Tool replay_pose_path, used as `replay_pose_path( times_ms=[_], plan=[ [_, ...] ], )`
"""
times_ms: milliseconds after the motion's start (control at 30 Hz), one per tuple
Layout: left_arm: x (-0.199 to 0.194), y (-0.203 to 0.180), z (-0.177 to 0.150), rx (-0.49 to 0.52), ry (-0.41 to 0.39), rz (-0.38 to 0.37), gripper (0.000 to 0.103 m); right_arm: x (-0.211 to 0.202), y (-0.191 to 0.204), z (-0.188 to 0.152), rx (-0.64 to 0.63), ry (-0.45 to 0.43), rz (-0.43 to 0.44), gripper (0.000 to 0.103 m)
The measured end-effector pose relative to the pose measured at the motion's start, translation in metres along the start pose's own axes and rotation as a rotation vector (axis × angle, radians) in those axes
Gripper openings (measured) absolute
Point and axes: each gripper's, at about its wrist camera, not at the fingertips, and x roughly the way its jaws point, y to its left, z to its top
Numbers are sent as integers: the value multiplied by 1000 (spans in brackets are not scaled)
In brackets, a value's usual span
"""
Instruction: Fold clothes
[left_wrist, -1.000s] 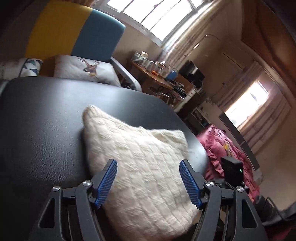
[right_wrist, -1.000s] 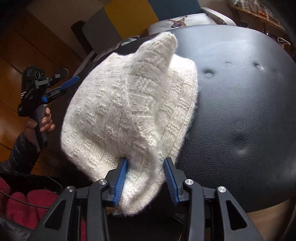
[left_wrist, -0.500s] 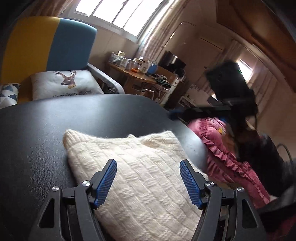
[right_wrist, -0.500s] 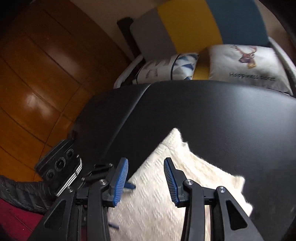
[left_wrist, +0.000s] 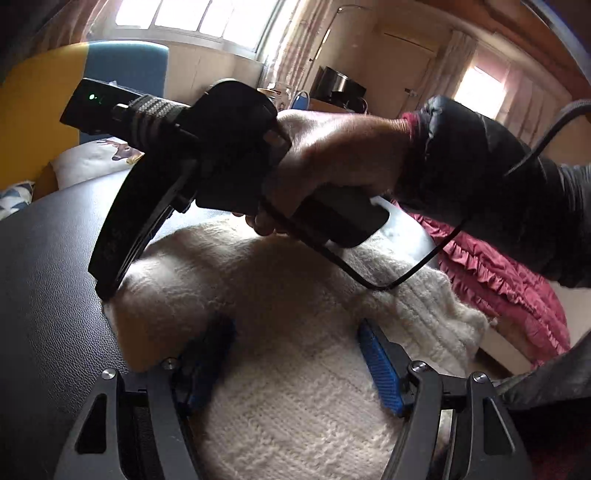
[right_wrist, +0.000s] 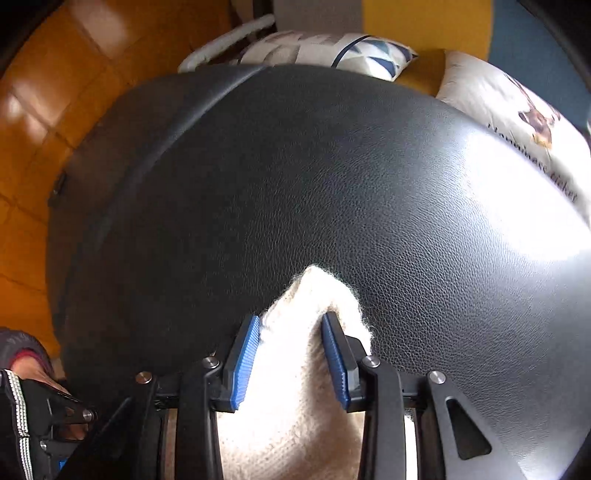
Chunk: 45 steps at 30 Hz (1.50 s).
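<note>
A cream knit sweater (left_wrist: 295, 295) lies folded on the black leather top (left_wrist: 48, 295). My left gripper (left_wrist: 293, 354) stands open over its near part, one blue pad on each side of the knit and neither squeezing it. A hand (left_wrist: 332, 155) brings my right gripper (left_wrist: 109, 288) across the left wrist view, tips down at the sweater's far left corner. In the right wrist view that corner (right_wrist: 310, 295) fills the gap of my right gripper (right_wrist: 290, 354). Its jaws are closing, and both pads touch the knit.
Two printed cushions (right_wrist: 517, 110) and a yellow-and-blue chair back (left_wrist: 40, 122) stand behind the leather top. Red ruffled cloth (left_wrist: 498, 280) lies off its right side. A black cable (left_wrist: 388, 280) loops from the right gripper above the sweater. Wooden floor (right_wrist: 33, 147) lies to the left.
The right gripper let go of the raised sleeve, swung across to the sweater's far left corner and began closing on it. The sweater now lies flat. The left gripper rolled and dipped slightly.
</note>
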Motion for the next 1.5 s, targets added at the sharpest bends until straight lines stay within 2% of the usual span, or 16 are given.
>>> replay_pose_path(
  times_ms=[67, 133, 200, 267, 333, 400, 533, 700, 733, 867, 1000, 1300, 1333, 1433, 1467, 1500],
  plan=[
    [-5, 1, 1, -13, -20, -2, 72, -14, -11, -6, 70, -65, 44, 37],
    [-17, 13, 6, -95, -55, -35, 72, -39, -21, -15, 142, -161, 74, 41],
    [-33, 36, 10, -234, -109, -70, 73, -65, -32, -30, 223, -254, 117, 42],
    [-45, 62, 11, -355, -147, -58, 75, -92, -41, -52, 292, -326, 160, 48],
    [-53, 86, 12, -451, -159, -30, 75, -114, -46, -79, 339, -364, 195, 76],
    [-49, 106, 12, -534, -121, -22, 76, -130, -48, -111, 382, -394, 207, 85],
    [-31, 133, 10, -677, -47, -68, 77, -161, -58, -182, 501, -414, 232, 85],
    [2, 140, 5, -795, 38, -198, 80, -178, -75, -274, 669, -410, 315, 85],
    [8, 142, 4, -807, 52, -185, 80, -177, -79, -289, 704, -411, 330, 85],
    [8, 135, 4, -762, 59, -163, 84, -163, -88, -330, 793, -393, 381, 85],
    [8, 122, 2, -735, 97, -151, 88, -143, -94, -335, 812, -394, 426, 85],
    [6, 102, -2, -632, 152, -99, 102, -90, -78, -280, 768, -370, 527, 85],
    [8, 98, -1, -614, 169, -93, 102, -87, -75, -275, 761, -365, 512, 87],
    [9, 81, -1, -510, 219, -46, 96, -82, -65, -263, 739, -348, 451, 87],
    [8, 75, -1, -466, 231, -20, 84, -80, -62, -259, 732, -342, 431, 88],
    [6, 73, -2, -450, 229, -15, 80, -80, -59, -257, 712, -342, 422, 88]
  ],
)
